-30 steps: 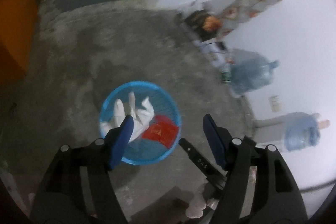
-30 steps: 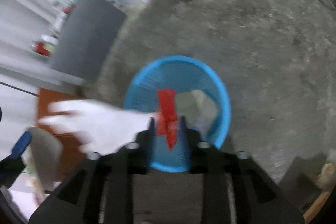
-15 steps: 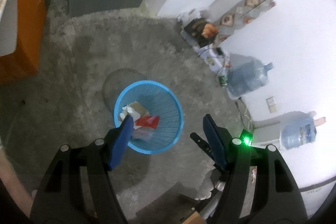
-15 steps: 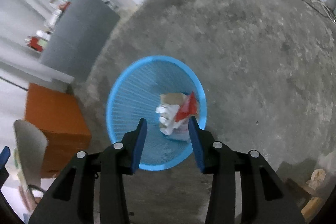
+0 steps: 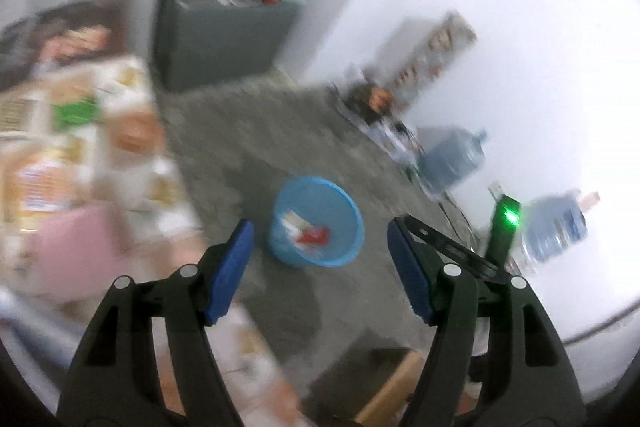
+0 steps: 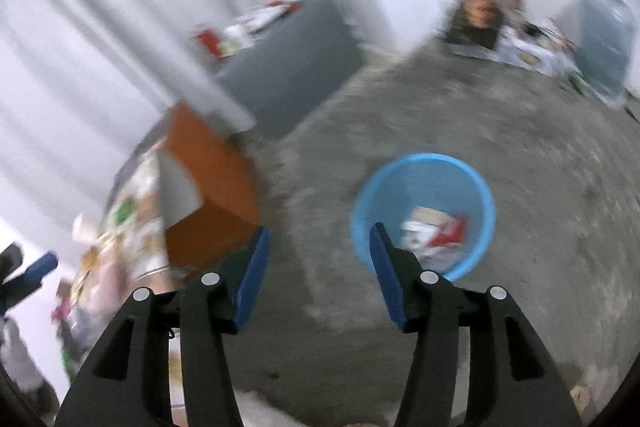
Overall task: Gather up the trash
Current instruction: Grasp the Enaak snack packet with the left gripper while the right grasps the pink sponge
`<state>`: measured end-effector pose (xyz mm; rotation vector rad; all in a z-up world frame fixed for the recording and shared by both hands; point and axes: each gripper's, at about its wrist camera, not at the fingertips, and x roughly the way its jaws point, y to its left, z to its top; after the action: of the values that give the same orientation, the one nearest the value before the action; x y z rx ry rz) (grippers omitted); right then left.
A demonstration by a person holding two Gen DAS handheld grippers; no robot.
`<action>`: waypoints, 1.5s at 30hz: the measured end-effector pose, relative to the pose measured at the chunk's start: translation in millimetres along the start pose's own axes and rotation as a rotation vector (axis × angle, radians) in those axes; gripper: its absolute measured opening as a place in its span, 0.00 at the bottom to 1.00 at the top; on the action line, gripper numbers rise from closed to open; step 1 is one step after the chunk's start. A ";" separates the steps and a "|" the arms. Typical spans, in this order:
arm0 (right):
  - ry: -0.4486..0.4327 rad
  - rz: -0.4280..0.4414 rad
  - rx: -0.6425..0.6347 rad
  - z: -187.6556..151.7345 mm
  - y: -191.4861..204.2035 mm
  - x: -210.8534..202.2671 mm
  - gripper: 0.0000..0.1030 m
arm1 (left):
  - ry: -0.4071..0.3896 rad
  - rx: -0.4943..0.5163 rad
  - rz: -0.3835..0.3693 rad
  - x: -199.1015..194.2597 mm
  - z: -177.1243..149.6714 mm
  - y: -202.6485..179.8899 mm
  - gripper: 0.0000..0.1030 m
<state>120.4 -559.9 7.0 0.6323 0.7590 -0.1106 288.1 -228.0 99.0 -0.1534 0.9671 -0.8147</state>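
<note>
A blue plastic waste basket (image 5: 352,231) stands on the grey concrete floor; it also shows in the right wrist view (image 6: 486,203). It holds a red wrapper (image 5: 314,235) (image 6: 452,231) and white and tan paper scraps (image 6: 420,223). My left gripper (image 5: 320,247) is open and empty, raised well above and short of the basket. My right gripper (image 6: 318,247) is open and empty, left of the basket and high above the floor. Both views are motion-blurred.
A table with blurred colourful packets (image 5: 80,147) (image 6: 132,223) lies to the left. An orange cabinet (image 6: 208,183) and a grey cabinet (image 5: 216,39) stand behind. Water jugs (image 5: 454,159) and clutter line the white wall. A cardboard box (image 5: 384,383) sits near the left gripper.
The right gripper let go of the red wrapper into the basket and opened wider. Both grippers rose and pulled back from the basket, swinging left toward the table.
</note>
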 end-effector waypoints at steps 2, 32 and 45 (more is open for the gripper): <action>0.021 0.058 -0.051 -0.5 34.1 0.3 0.51 | -0.054 -0.036 0.047 -37.8 3.3 29.7 0.64; 0.510 0.308 -0.186 -52.9 259.4 162.7 0.57 | 0.077 -0.422 0.239 -12.2 20.6 290.6 0.49; 0.589 0.298 -0.233 -67.5 272.2 197.6 0.57 | 0.172 -0.409 0.250 21.4 14.5 315.4 0.18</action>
<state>308.9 -275.5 -28.4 0.5499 1.2125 0.4515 478.4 -24.9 -51.6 -0.3113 1.2814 -0.3974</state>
